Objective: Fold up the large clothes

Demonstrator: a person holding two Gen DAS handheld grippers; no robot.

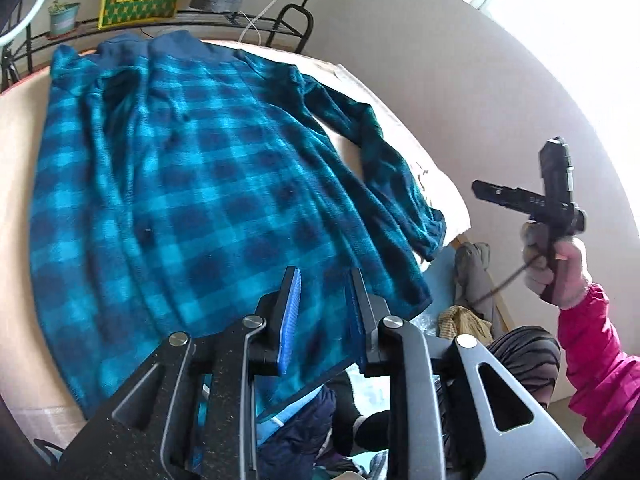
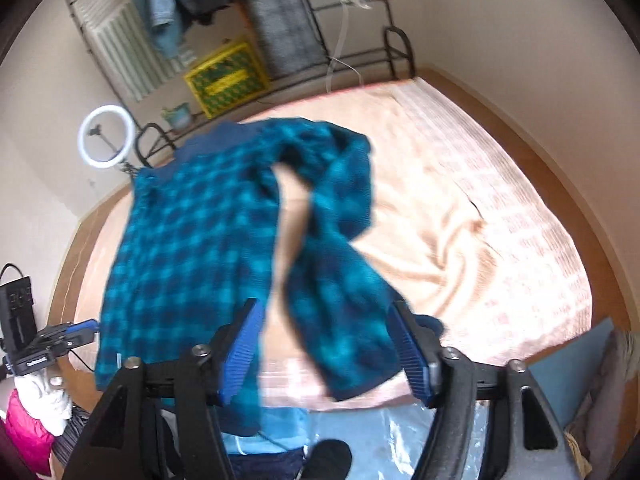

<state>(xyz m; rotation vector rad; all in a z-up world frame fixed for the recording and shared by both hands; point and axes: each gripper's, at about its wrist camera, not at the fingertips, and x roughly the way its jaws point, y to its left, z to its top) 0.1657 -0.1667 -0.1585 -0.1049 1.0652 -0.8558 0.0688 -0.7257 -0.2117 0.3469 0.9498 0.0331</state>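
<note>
Blue plaid garment (image 1: 192, 184), one, flat on bed (image 2: 460, 216); two grippers, left (image 1: 324, 308) and right (image 2: 332, 344), jaws apart, empty.

Left gripper (image 1: 326, 312): grey-black linkage arms, silver pivot screws, blue ribbed pads (image 1: 290, 320). Right gripper (image 2: 326, 344): black linkage, same blue ribbed pads (image 2: 412, 356). Right hand (image 1: 554, 270): pale pink glove, magenta sleeve (image 1: 596, 356).

Fuzzy fleece plaid shirt (image 1: 192, 184) on soft matt blanket (image 2: 460, 208) (ribbed rubbery fingers (image 1: 290, 320)).
</note>
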